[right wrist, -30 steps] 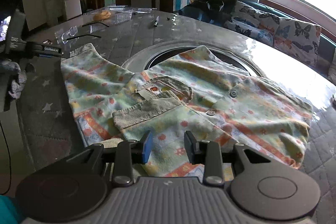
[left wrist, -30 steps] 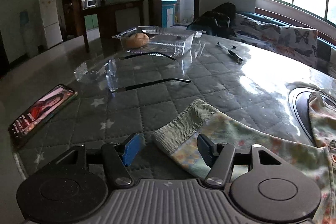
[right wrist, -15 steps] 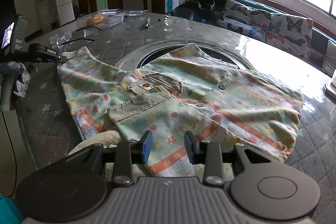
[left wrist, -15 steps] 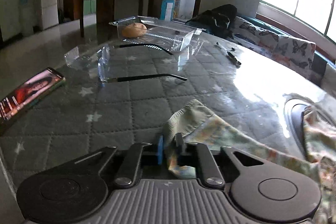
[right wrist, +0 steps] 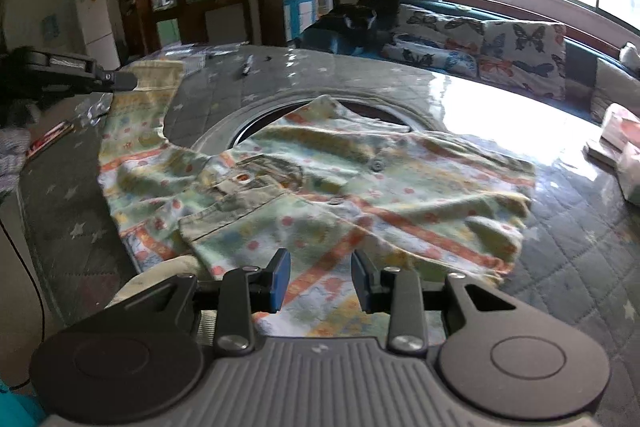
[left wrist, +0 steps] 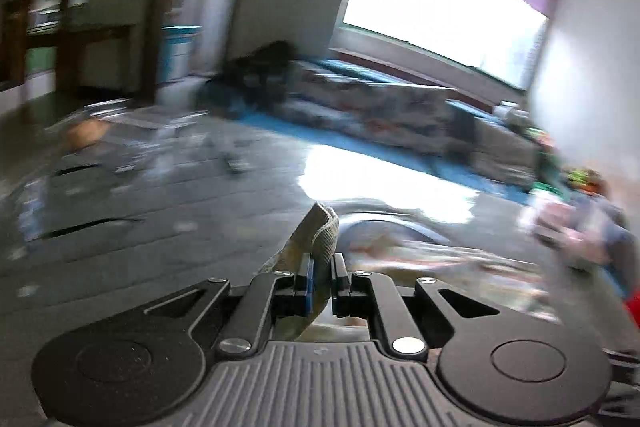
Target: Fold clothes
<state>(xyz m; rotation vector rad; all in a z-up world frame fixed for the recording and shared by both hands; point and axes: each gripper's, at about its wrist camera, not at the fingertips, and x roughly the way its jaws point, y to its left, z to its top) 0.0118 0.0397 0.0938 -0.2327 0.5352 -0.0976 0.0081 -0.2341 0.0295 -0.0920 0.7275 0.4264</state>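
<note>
Rumpled floral shirt (right wrist: 320, 187), ribbed cuff (left wrist: 322, 239) pinched in left fingers (left wrist: 307, 277), right fingers (right wrist: 280, 279) apart

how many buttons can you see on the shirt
2. One button sits on the placket just right of the collar, and another button lies lower-left of it, toward the right gripper. Folds of the shirt may hide more.

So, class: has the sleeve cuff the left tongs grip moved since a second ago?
Yes. The cuff, which lay flat on the table, is now lifted off it in the left tongs.
</note>
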